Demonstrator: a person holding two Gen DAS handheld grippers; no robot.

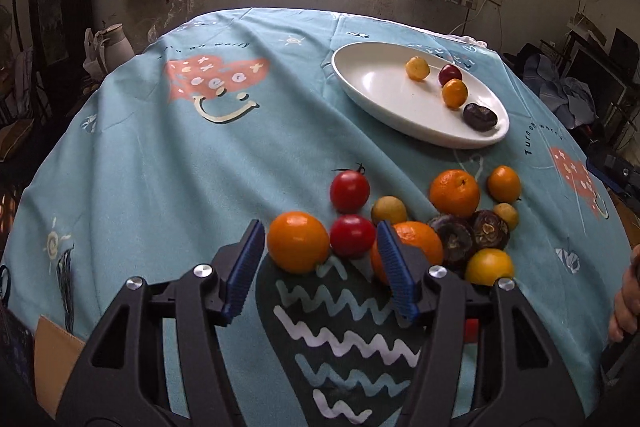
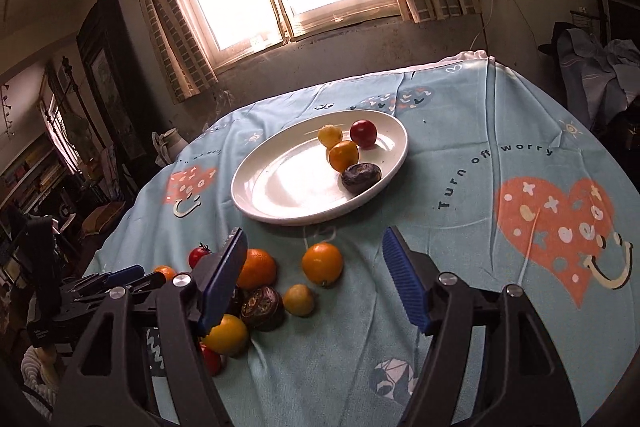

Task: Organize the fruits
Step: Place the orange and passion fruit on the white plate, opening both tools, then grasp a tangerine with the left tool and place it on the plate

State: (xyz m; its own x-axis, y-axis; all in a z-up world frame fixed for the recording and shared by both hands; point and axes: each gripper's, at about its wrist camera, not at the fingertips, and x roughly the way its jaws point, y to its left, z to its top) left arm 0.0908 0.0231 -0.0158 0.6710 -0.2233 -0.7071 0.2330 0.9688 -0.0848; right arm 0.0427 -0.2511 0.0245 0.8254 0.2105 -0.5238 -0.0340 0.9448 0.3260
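Fruits (image 1: 298, 242) lie heaped, one orange (image 1: 420, 247) half-hidden behind left tongs (image 1: 320, 267).

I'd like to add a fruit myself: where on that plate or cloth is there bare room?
The plate's left half is bare; its four fruits sit along the right side. Cloth right of the plate is open. The pile near the left gripper is crowded. The right gripper hangs open.

Left claw (image 1: 320, 267) gapes wide, low and level; right claw (image 2: 314, 279) is likewise spread, empty, tilted downward.
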